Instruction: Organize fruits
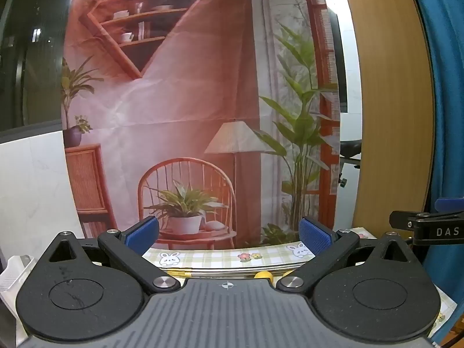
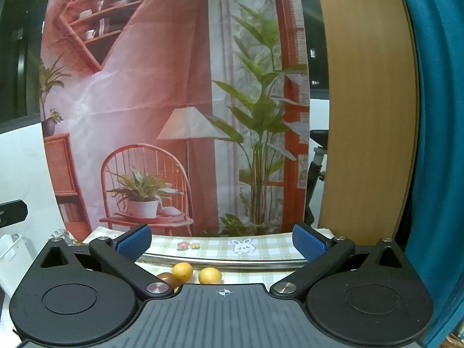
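Right wrist view: the right tongs (image 2: pixel 221 242) stand wide apart, nothing between the blue pads. Below them, at 6 o'clock, two round yellow fruits (image 2: pixel 182 271) (image 2: pixel 209 275) and one dark brownish-red fruit (image 2: pixel 167 279) lie close together inside a shiny metal-rimmed tray (image 2: pixel 232 263) on the bench, which is covered by a green checked cloth with rabbit prints (image 2: pixel 261 245). Left wrist view: the left tongs (image 1: pixel 229 235) are likewise apart and empty; yellow fruit (image 1: pixel 263 274) is barely visible at 6 o'clock.
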Available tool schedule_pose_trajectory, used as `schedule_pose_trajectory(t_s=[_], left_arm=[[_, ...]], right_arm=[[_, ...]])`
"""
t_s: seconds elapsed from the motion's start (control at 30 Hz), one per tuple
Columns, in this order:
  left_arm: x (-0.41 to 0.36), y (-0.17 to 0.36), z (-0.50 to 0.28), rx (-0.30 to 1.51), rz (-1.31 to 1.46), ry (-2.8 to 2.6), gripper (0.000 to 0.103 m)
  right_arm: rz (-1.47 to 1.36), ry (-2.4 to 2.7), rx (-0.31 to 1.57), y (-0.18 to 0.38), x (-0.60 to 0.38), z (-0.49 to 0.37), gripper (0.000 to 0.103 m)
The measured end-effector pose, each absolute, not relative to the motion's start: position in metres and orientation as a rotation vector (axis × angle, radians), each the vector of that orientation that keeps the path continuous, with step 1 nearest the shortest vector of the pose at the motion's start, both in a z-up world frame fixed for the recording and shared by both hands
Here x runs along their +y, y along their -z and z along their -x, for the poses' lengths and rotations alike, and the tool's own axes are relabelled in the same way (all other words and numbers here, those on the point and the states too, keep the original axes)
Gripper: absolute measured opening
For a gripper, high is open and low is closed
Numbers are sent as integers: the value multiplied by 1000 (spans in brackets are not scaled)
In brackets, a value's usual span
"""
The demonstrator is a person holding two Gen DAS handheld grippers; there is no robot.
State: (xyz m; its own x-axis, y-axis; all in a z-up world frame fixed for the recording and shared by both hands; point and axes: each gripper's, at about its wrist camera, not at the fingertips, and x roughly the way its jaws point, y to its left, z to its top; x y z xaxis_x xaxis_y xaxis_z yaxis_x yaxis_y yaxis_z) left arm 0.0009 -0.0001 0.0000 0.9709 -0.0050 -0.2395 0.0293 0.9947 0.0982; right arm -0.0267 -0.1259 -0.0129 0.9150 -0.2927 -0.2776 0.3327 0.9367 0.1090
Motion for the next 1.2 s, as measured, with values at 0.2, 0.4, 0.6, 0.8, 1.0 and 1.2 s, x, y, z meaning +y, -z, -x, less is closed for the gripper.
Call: schedule_pose_trajectory(t_s=[0.2, 0.4, 0.6, 0.8, 1.0, 1.2], left_arm=[[3, 1, -2, 239, -104, 17, 103], [-3, 0, 0, 235, -101, 18, 103], [0, -1, 4, 225, -104, 26, 103], [0, -1, 5, 220, -101, 29, 103], [1, 0, 3, 220, -119, 32, 103], [4, 5, -3, 229, -130, 26, 103]], right_arm=[[-156, 324, 262, 13, -125, 26, 103], [-157, 325, 265, 12, -125, 28, 103], [-154, 323, 261, 13, -126, 27, 103], [-155, 323, 256, 13, -126, 26, 103], [-161, 321, 252, 14, -126, 25, 103], [-173, 309, 248, 17, -128, 25, 103]])
